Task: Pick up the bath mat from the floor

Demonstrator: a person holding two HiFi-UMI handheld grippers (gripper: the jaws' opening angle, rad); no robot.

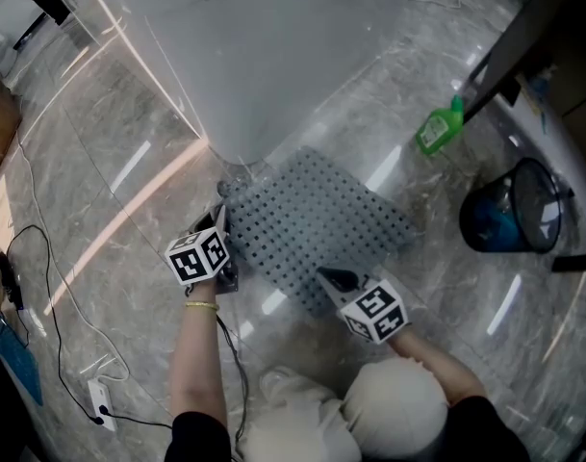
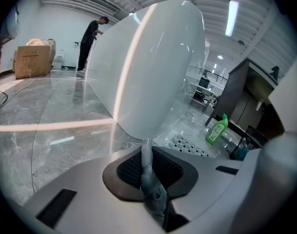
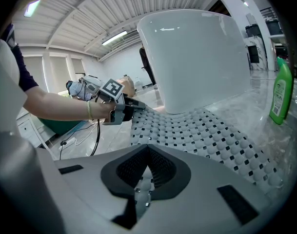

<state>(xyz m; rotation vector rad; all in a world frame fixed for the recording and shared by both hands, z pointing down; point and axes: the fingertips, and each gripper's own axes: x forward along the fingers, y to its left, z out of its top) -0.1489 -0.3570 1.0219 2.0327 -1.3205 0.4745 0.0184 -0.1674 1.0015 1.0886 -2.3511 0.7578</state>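
The grey bath mat [image 1: 317,224], studded with holes, lies on the marble floor in front of a white bathtub [image 1: 264,56]. My left gripper [image 1: 224,221] holds the mat's left corner. In the left gripper view its jaws [image 2: 147,155] are shut on a thin raised fold of the mat [image 2: 149,177]. My right gripper [image 1: 329,277] is at the mat's near edge. In the right gripper view the mat [image 3: 207,130] spreads ahead, and its bumpy edge [image 3: 142,191] is pinched between the jaws [image 3: 148,167]. The left gripper [image 3: 131,105] shows there, lifting the far corner.
A green bottle [image 1: 439,128] stands on the floor right of the tub. A dark bin [image 1: 514,210] with a blue liner sits further right. A power strip and cables [image 1: 98,393] lie at the left. A person [image 2: 92,40] and a cardboard box [image 2: 33,60] are far off.
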